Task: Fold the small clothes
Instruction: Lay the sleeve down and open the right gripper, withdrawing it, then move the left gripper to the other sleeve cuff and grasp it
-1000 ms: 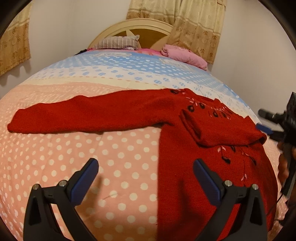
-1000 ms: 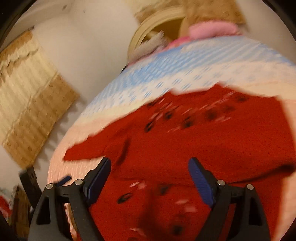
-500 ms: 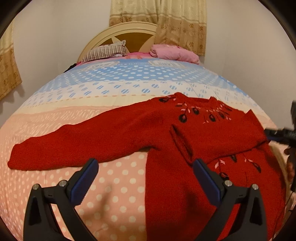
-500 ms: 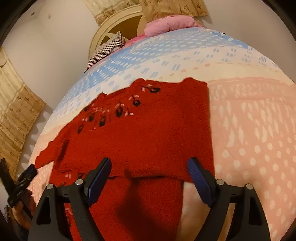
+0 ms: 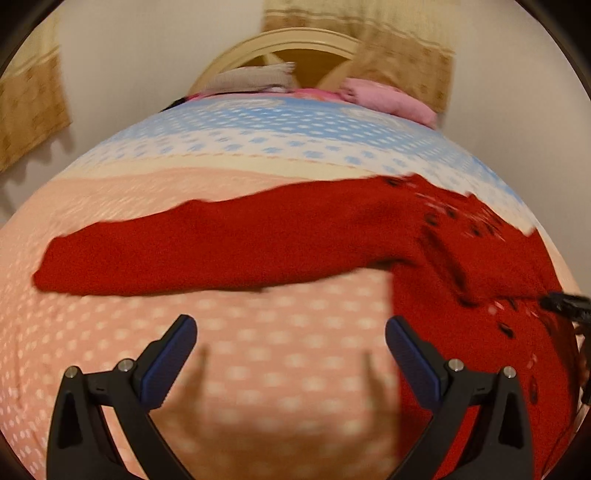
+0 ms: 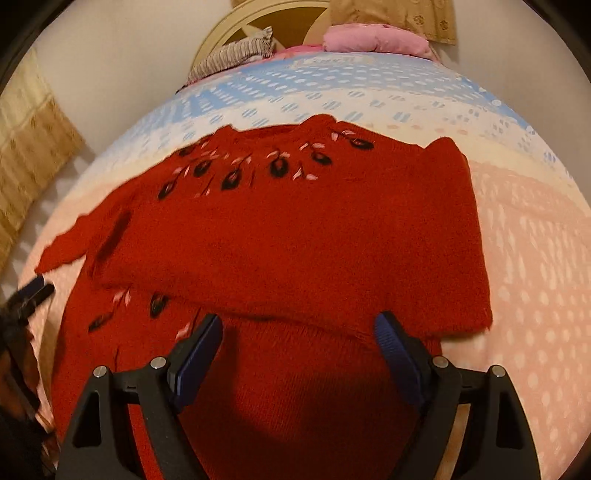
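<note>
A red knit sweater [image 6: 295, 236] with black and pink embroidery lies flat on the dotted bedspread [image 6: 535, 266]. Its right sleeve is folded across the chest. In the left wrist view the sweater's left sleeve [image 5: 221, 247] stretches out to the left over the pink part of the spread. My left gripper [image 5: 291, 350] is open and empty, above the bedspread just in front of that sleeve. My right gripper [image 6: 297, 343] is open and empty, above the sweater's body just below the folded sleeve. The right gripper's tip also shows in the left wrist view [image 5: 565, 304].
A striped pillow [image 6: 236, 55] and a pink pillow [image 6: 373, 38] lie at the head of the bed by the cream headboard [image 6: 258, 18]. Beige curtains [image 6: 33, 144] hang on the walls. The bed drops off at both sides.
My left gripper has swung left and nearer the bed, toward the outstretched sleeve. My right gripper has turned to face the sweater's body squarely. Both stayed open.
</note>
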